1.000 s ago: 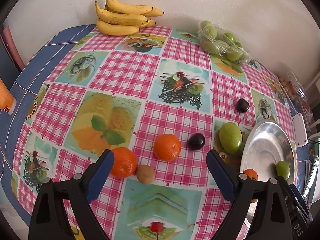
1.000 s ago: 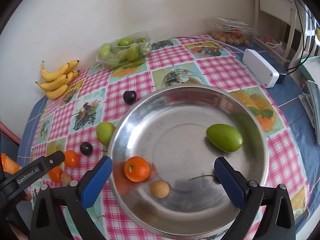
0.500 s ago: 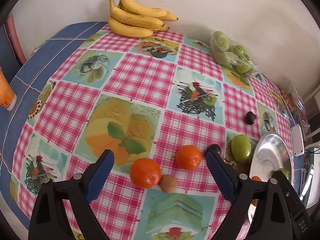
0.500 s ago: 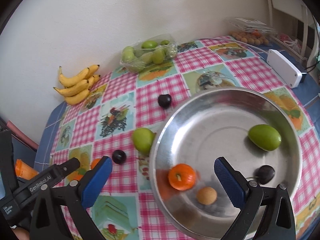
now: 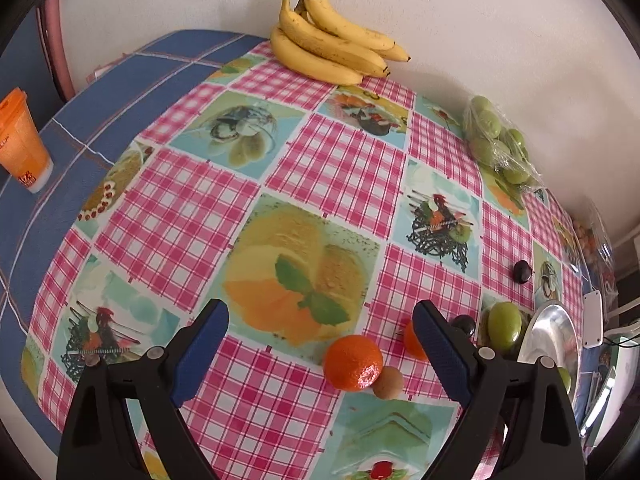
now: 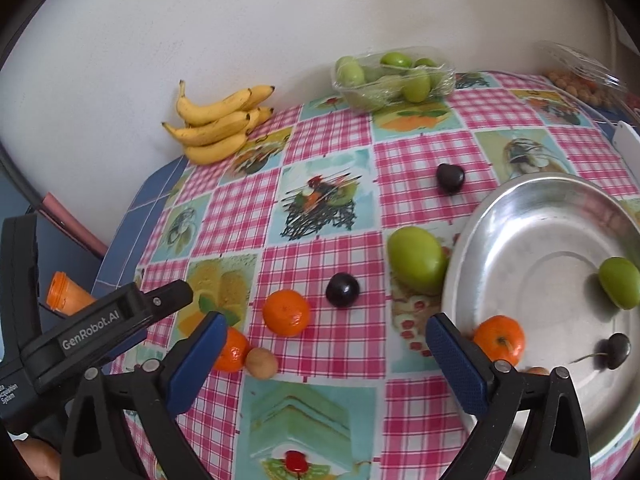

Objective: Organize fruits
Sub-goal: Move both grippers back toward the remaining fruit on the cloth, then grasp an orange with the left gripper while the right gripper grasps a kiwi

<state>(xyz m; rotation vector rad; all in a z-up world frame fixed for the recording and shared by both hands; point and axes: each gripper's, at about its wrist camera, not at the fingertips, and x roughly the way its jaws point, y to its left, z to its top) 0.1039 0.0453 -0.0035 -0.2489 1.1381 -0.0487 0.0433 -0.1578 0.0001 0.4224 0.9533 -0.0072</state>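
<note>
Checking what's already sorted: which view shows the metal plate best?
The right wrist view: the metal plate is large there, with its contents visible. The left wrist view shows the plate only as an edge-on sliver behind a tool finger.

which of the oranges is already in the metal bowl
The orange at the metal bowl's near-left edge; the other two lie on the tablecloth.

Pink-checked tablecloth (image 6: 332, 332), yellow bananas (image 6: 218, 124), orange tangerines (image 6: 286, 313), silver bowl (image 6: 516, 216).
</note>
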